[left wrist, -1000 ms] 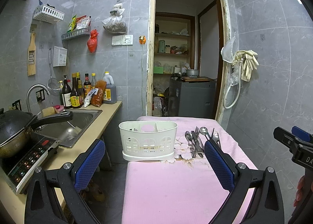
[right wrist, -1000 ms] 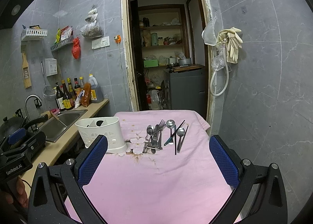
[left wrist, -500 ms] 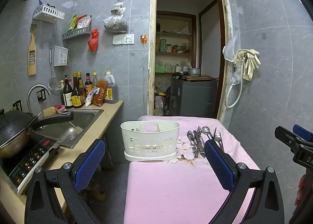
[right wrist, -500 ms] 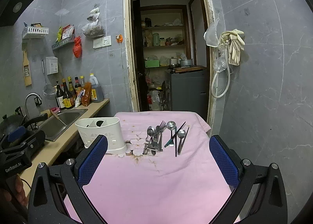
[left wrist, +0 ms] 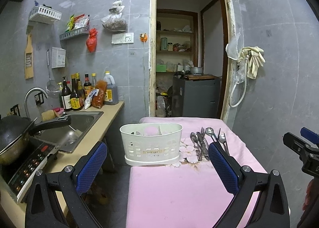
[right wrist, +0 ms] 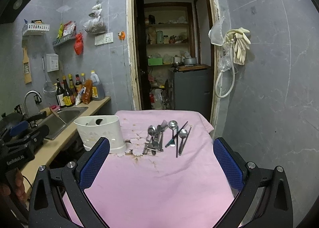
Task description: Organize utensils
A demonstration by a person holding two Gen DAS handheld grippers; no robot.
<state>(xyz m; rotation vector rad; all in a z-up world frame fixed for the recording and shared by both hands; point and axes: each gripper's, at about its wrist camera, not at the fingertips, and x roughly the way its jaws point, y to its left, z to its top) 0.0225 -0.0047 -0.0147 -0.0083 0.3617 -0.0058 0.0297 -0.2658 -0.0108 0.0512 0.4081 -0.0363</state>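
A white plastic utensil caddy stands at the far left of a pink-covered table. To its right lies a loose pile of steel spoons and forks, then two more spoons and dark chopsticks. My left gripper is open, held well short of the caddy, nothing between its blue pads. My right gripper is also open and empty, hovering over the near part of the table, facing the utensils.
A counter on the left holds a sink, sauce bottles, a wok and an induction hob. A doorway opens behind the table. Grey tiled wall runs close along the right.
Both grippers have drifted slightly; the caddy and utensils sit a little further right in the left wrist view. Nothing on the table has moved, and both grippers stay open.
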